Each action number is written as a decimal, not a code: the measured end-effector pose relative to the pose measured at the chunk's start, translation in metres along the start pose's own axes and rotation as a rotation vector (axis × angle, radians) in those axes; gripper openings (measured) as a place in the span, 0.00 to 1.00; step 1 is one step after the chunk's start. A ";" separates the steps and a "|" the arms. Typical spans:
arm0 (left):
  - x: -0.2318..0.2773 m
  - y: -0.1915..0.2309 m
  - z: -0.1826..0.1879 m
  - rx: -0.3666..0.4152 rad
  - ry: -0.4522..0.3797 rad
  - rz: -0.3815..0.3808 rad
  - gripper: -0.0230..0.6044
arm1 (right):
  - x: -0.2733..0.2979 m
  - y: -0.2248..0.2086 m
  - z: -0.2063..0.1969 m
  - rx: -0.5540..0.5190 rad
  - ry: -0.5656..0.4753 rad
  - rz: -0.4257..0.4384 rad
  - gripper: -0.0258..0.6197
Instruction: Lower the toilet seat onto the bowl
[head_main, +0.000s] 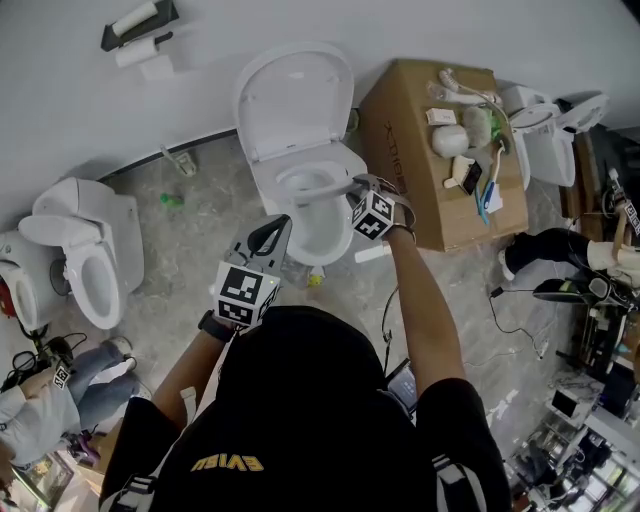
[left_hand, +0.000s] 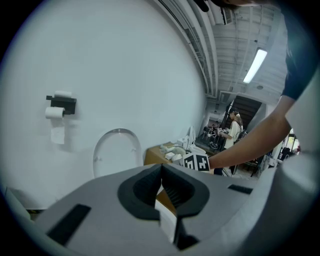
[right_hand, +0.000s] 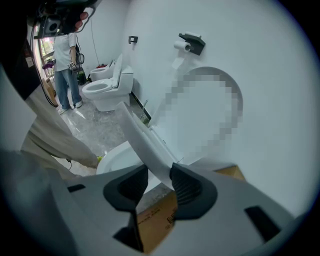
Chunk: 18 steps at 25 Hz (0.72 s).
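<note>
Because the white plastic toilet seat (right_hand: 142, 137) hinges at the back of the white ceramic bowl (right_hand: 112, 161), the right gripper (right_hand: 159, 182) has it by the rim on the side nearest the brown cardboard box (head_main: 420, 170), where a pull gives good leverage. Its dark jaws are clenched on that thin edge, one pad on each face, so the seat cannot drop freely and slam.

In the right gripper view the seat runs as a slanted white slab from the jaws up toward the hinge, clear of the bowl beneath it. I judge it part-way down rather than seated. Looking steeply from above, the head view merges seat and bowl, so the gap between them is hard to gauge.

The white oval lid (head_main: 295, 100) stands upright against the white wall (head_main: 450, 30), presumably because only the seat is wanted down. The left gripper (head_main: 275, 232) hangs in front of the bowl with its jaws pressed together on nothing, probably held aside so as not to block the seat's path.

What remains, as I read it, is a slow, controlled descent until the ring rests flat on the bowl's rim, then letting go.
</note>
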<state>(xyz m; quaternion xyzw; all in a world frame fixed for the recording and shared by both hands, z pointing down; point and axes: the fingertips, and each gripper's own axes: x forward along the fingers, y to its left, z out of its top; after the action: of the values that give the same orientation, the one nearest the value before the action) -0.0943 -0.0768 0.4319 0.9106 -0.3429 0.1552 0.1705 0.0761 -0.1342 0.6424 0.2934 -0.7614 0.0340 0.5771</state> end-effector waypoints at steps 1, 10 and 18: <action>0.000 0.000 -0.001 0.000 0.003 -0.001 0.06 | 0.000 0.001 -0.001 0.001 0.001 0.000 0.27; -0.002 -0.001 -0.003 0.004 0.011 -0.006 0.06 | 0.002 0.011 -0.004 0.014 0.003 0.011 0.27; 0.001 -0.003 -0.008 0.006 0.031 -0.026 0.06 | 0.005 0.021 -0.009 0.018 0.013 0.026 0.28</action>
<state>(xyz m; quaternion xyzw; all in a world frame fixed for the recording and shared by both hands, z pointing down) -0.0925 -0.0719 0.4385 0.9131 -0.3277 0.1678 0.1752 0.0729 -0.1157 0.6555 0.2885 -0.7610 0.0505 0.5789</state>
